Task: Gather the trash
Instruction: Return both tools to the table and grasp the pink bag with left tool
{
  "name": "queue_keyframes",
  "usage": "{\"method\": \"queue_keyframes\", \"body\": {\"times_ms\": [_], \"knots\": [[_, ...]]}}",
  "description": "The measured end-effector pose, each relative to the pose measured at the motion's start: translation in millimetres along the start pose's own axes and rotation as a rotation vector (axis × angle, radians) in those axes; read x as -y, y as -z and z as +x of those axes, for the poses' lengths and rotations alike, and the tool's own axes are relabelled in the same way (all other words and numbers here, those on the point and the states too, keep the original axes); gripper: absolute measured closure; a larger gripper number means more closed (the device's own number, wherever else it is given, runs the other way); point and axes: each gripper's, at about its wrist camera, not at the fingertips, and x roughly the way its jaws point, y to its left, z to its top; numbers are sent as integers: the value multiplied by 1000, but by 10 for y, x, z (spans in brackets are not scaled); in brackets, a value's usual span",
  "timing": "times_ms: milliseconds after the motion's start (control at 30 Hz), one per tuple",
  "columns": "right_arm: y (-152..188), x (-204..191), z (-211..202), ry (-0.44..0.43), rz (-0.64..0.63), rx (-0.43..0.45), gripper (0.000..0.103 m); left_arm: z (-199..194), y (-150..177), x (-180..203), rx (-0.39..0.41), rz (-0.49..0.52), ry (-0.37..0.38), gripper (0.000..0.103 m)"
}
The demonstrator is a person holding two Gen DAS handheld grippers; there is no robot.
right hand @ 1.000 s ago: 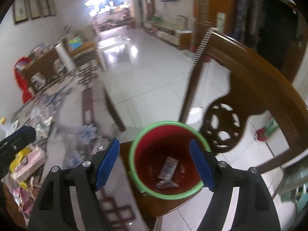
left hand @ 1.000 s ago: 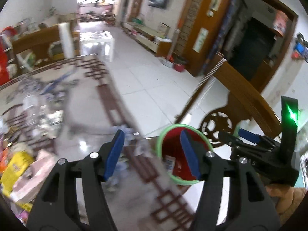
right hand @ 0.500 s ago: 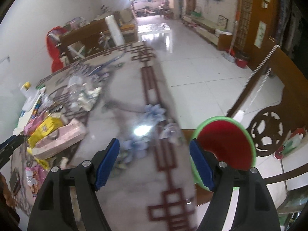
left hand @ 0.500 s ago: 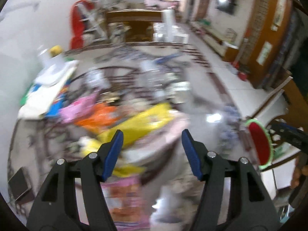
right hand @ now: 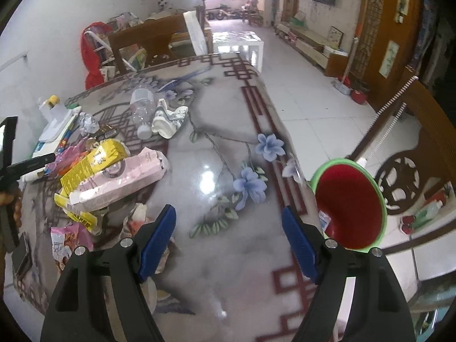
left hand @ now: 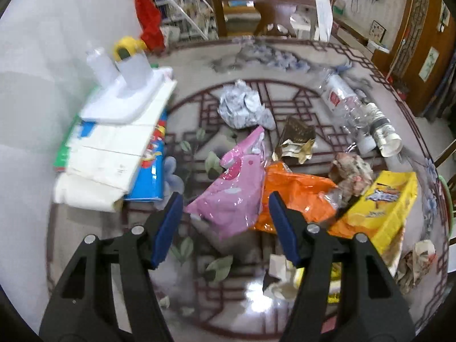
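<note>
Left hand-held gripper (left hand: 225, 228): jaws spread, nothing pinched. It hangs above the bench (left hand: 285, 62), tilted down over the litter pile. The lower corner of a pink wrapper (left hand: 230, 196) shows in the gap between the blue pads; pads not touching it.

Right hand-held gripper (right hand: 228, 242): jaws spread and opening, nothing between them. Only bare bench surface (right hand: 216, 270) shows in the gap.

Trash, left wrist view: pink wrapper overlaps an orange bag (left hand: 296, 196) on its right. A yellow box (left hand: 382, 208) lies right of the orange bag. A crumpled brown scrap (left hand: 352, 172) sits between those two, further back. A gold wrapper (left hand: 296, 139) lies behind the orange bag. A paper ball (left hand: 242, 105) is behind the pink wrapper. A clear bottle (left hand: 350, 105) lies on its side at far right, with a paper cup (left hand: 386, 139) just beside it. Small scraps (left hand: 280, 279) sit near the bench's front edge.

Left of the pile: a stack of tissue packs (left hand: 114, 145), apart from the wrappers.

Right wrist view: a pink carton (right hand: 122, 179) lies against the yellow box (right hand: 94, 162).

Bin (right hand: 350, 205): red inside, green rim, beside the bench's right edge, near a wooden chair (right hand: 421, 148). A bit of wrapper is visible inside, low on its near wall.
</note>
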Motion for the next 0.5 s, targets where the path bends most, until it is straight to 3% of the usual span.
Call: {"method": "queue_keyframes", "body": {"times_ms": [233,433,500], "knots": [[238,37,-140,75,117,1,28,517,-126,-18,-107,37,76,44],[361,-1,-206,120,182,1,28,665,-129,-118,-138,-4,137,61],[349,-56,-195,124,178,-4,28,580,-98,-137,-113,6,155,74]]}}
